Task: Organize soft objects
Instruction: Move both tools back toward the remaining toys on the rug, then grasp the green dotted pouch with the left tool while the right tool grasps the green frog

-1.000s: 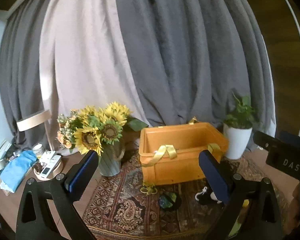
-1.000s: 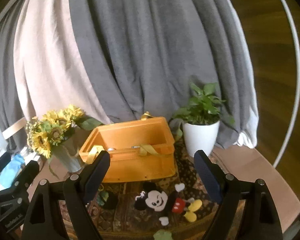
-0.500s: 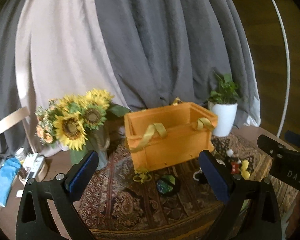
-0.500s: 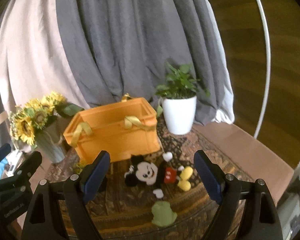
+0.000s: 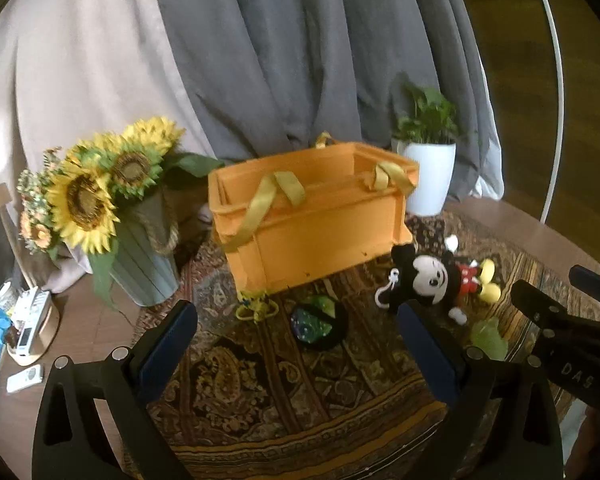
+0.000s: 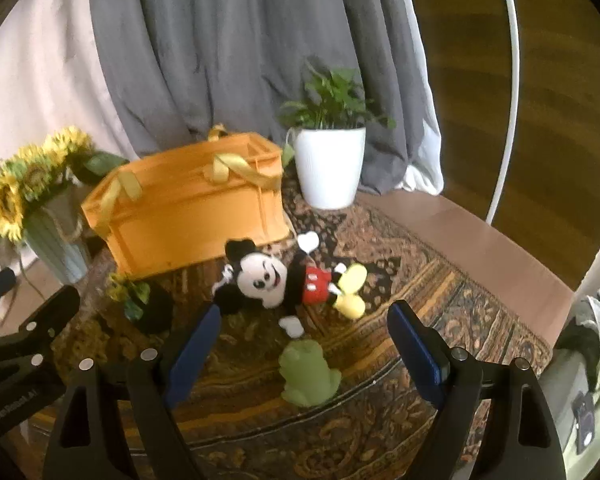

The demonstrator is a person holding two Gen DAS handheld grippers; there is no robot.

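Before orange bin (image 6: 187, 216): mouse plush (image 6: 267, 276), green frog (image 6: 308, 372), perhaps dark pouch (image 5: 318, 320); both jaws released, empty.

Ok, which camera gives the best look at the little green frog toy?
The right wrist view: the small green soft frog toy sits whole and unblocked on the patterned rug, near the frame's centre. In the left wrist view only a pale green scrap shows, low at the right behind the hand-held gripper's frame.
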